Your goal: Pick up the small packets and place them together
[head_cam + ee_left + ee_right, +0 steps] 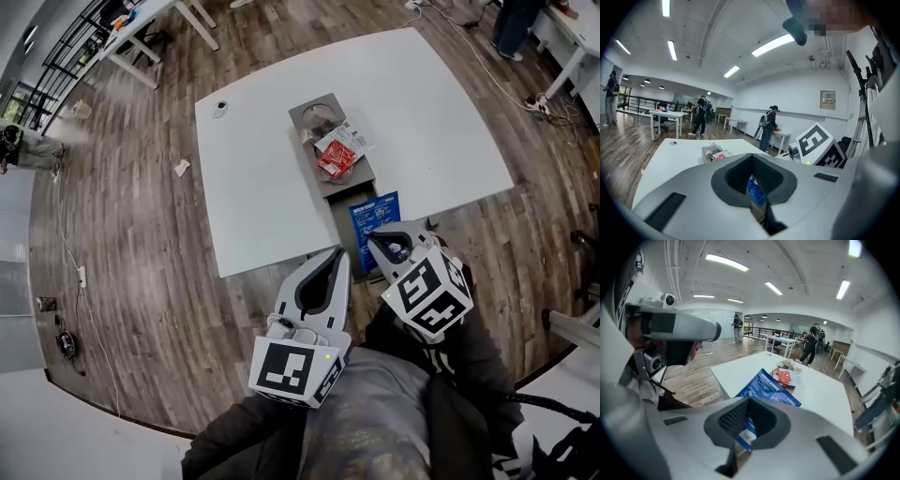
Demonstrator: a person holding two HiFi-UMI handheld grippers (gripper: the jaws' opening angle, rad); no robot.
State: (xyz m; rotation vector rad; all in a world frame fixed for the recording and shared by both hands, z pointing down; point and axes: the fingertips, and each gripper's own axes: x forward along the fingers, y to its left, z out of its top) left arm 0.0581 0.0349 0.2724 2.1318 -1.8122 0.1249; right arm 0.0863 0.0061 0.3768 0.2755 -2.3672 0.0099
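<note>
One blue packet (769, 389) is pinched by its corner in the right gripper (392, 242), whose jaws are squeezed tight on it. The blue packet is at the near end of the grey tray (307, 116), the end close to the person, and it looks tipped up a little. Two more packets, a red packet (335, 158) and a white packet (351, 138), lie in the middle of the grey tray and touch each other. The left gripper (334, 255) has its jaws closed with nothing in them. It hangs just past the near end of the grey tray, beside the right gripper.

I think the step now is carrying. The blue packet is in the grip and has to go and join the others. Next, the right gripper should move along the grey tray, away from the person, until the blue packet is over the red and white ones. Then it should come down low and let go, so the blue packet lands on them or right beside them. It should go gently, so it does not push the other packets off the grey tray. The left gripper has no job yet
</note>
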